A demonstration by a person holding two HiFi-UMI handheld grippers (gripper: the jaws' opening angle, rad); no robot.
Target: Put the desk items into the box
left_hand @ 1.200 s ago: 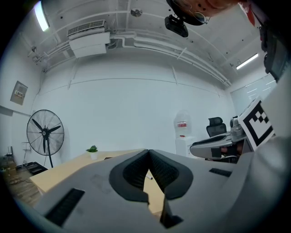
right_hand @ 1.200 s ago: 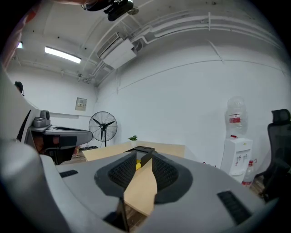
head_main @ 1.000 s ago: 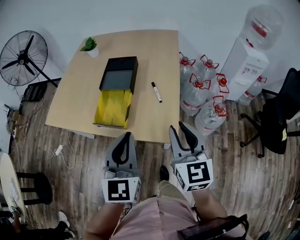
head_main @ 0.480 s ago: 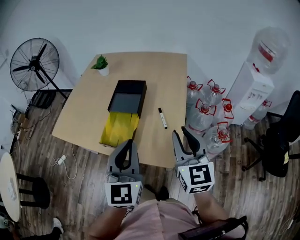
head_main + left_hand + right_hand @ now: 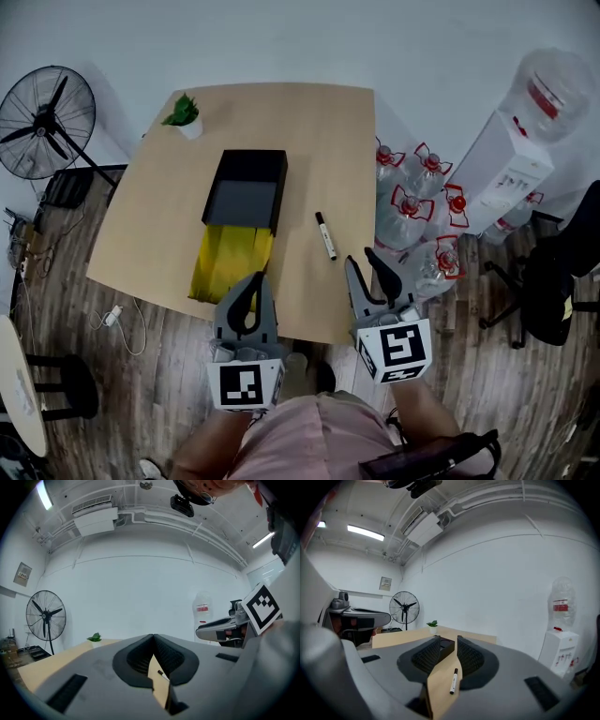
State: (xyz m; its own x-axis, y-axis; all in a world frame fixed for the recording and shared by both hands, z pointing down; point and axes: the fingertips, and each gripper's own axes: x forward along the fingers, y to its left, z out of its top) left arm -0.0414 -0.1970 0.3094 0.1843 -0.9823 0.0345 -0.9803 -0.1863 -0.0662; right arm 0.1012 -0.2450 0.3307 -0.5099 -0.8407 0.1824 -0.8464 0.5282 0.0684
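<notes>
Now L hand-held gripper (image 5: pixel 254 278) closed, R hand-held gripper (image 5: pixel 361 260) spread, both by desk (image 5: pixel 305 305) edge.

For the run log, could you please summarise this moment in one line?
left gripper shut, empty | right gripper open, empty | marker on desk

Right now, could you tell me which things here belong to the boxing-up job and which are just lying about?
Job: black box, marker pen, yellow sheet, perhaps the potted plant.
Lying about: standing fan, water bottles, water dispenser, office chair.
</notes>
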